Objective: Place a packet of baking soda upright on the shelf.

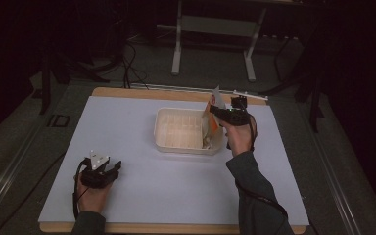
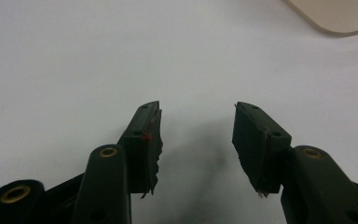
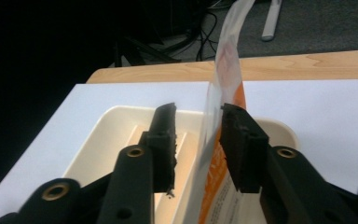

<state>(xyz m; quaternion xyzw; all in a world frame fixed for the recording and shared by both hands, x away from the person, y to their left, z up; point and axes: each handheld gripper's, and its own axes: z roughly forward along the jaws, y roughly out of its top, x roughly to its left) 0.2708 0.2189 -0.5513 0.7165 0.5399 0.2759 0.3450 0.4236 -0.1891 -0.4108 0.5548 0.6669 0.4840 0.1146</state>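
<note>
From above we see a wooden desk [image 1: 127, 92] covered by a pale lilac-white sheet [image 1: 142, 181]. Just right of centre on the sheet sits a cream rectangular plastic tray with moulded ridges [image 1: 176, 128]. Standing in the tray's three-o'clock end is a thin orange-and-white plastic packet [image 1: 212, 117], upright and leaning a little.

Our right gripper [image 1: 223, 113] hovers at about two o'clock on the desk, over that end of the tray. In the right gripper view its jaws are spread, and the packet [image 3: 223, 93] rises between them, lying against the right-hand jaw and well clear of the other. We cannot tell whether it is truly pinched.

Our left gripper [image 1: 108, 170] rests low at about eight o'clock, well apart from the tray. In the left gripper view its jaws stand wide apart over bare sheet [image 2: 74, 60], with a tray corner [image 2: 340, 16] at one o'clock.
</note>
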